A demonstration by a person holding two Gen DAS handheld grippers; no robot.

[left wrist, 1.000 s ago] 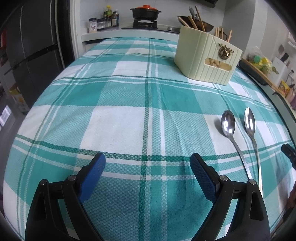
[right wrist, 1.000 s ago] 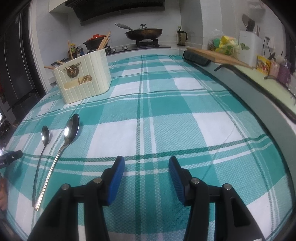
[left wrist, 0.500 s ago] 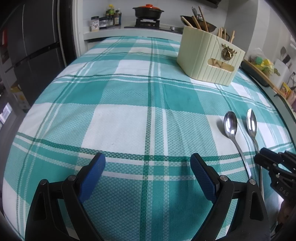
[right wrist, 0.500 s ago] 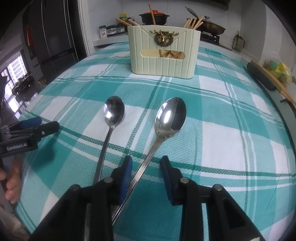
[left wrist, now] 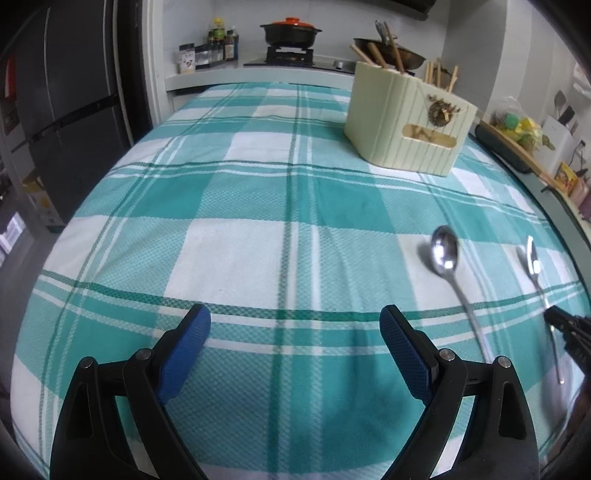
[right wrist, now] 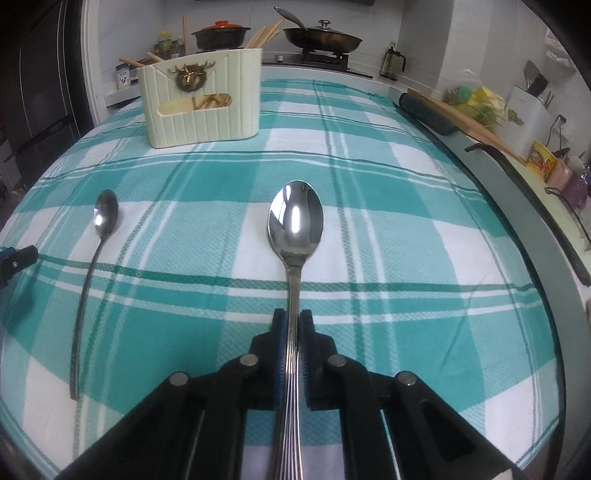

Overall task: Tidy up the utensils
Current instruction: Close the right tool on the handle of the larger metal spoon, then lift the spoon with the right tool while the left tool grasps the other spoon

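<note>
My right gripper (right wrist: 292,325) is shut on the handle of the large steel spoon (right wrist: 295,225), whose bowl points away from me, just above the cloth. The same spoon (left wrist: 533,258) shows at the right in the left wrist view, with the right gripper (left wrist: 565,328) on its handle. A smaller spoon (right wrist: 105,218) lies flat on the cloth to the left; it also shows in the left wrist view (left wrist: 445,253). The cream utensil holder (right wrist: 201,99) (left wrist: 406,125) stands at the far side with wooden utensils in it. My left gripper (left wrist: 295,332) is open and empty above the cloth.
The table carries a teal and white checked cloth (left wrist: 258,206). A stove with a black pot (left wrist: 290,33) and a pan (right wrist: 321,37) stands behind. A counter with a wooden board (right wrist: 465,118) and small items runs along the right. A dark fridge (left wrist: 55,110) stands at the left.
My right gripper has closed on the large spoon's handle and shifted it to the right, away from the small spoon. My left gripper stays open and has barely moved.
</note>
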